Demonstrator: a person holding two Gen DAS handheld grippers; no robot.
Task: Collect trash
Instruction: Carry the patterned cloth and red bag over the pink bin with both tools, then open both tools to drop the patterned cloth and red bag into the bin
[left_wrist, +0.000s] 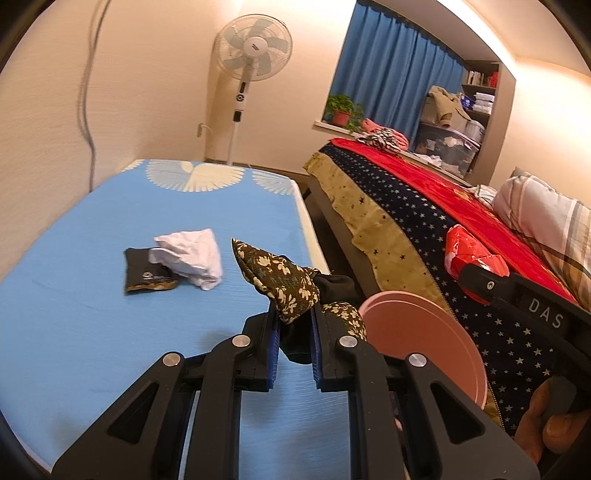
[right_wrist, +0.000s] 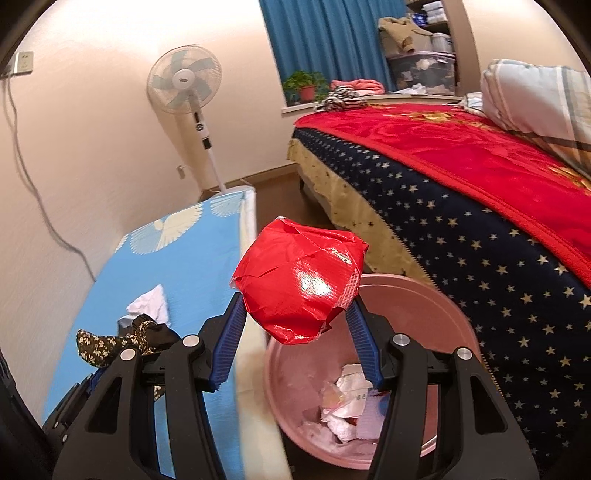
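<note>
My left gripper (left_wrist: 293, 319) is shut on a dark floral cloth (left_wrist: 280, 275) and holds it over the blue mat's (left_wrist: 92, 332) right edge, next to the pink bin (left_wrist: 439, 343). My right gripper (right_wrist: 295, 317) is shut on a crumpled red wrapper (right_wrist: 299, 286) and holds it above the pink bin (right_wrist: 424, 306), which has white paper scraps (right_wrist: 347, 402) inside. The wrapper also shows in the left wrist view (left_wrist: 469, 254). A white crumpled tissue (left_wrist: 192, 258) and a black packet (left_wrist: 146, 275) lie on the mat.
A bed with a red and star-patterned blanket (left_wrist: 461, 229) stands right of the bin, with a pillow (left_wrist: 546, 218). A standing fan (left_wrist: 251, 70) is at the far wall. Blue curtains, a potted plant (left_wrist: 341, 109) and shelves lie beyond.
</note>
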